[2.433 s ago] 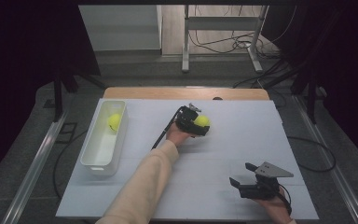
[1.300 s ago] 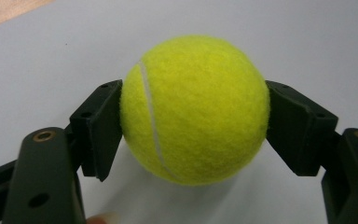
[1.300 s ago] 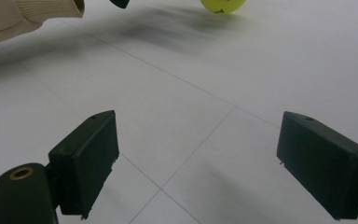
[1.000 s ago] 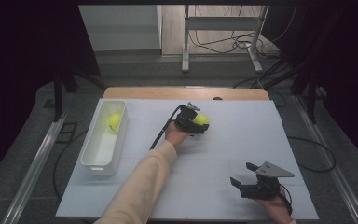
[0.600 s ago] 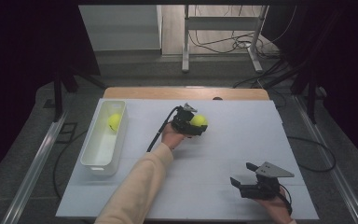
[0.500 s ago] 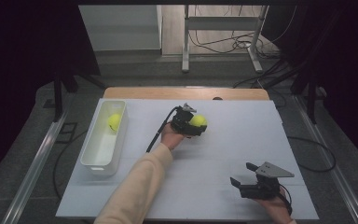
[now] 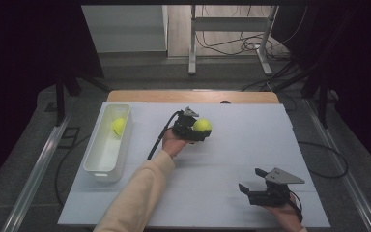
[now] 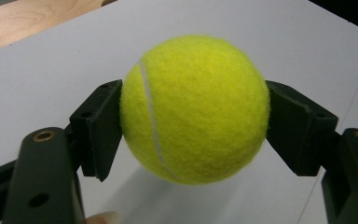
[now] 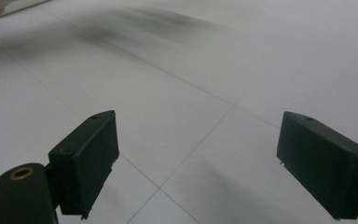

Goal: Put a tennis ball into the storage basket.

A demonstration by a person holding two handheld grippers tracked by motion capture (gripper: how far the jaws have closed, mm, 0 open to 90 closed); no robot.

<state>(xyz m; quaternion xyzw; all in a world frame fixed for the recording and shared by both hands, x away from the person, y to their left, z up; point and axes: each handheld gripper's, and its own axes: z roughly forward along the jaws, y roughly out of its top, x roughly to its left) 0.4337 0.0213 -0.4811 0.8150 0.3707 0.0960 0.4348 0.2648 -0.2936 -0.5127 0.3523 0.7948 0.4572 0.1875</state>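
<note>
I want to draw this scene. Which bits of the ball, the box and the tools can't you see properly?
- Tennis ball: its sides, left gripper view, covered by the left tool's pads.
- Second ball in the white bin: high view, its lower part hidden by the bin's wall; seam too small.
- Right tool: right gripper view, its body cut off by the bottom edge.

This looks like a lab or test room set up for recording, not a home. A white tabletop (image 7: 232, 193) ruled with thin grid lines lies on a wooden board (image 7: 193, 96), ringed by black curtains (image 7: 24, 53) that shut out the surroundings. Aluminium rails (image 7: 34, 179) run along the grey floor on both sides. Behind, loose cables (image 7: 236, 46) lie on the floor around a metal stand (image 7: 193, 43).
</note>
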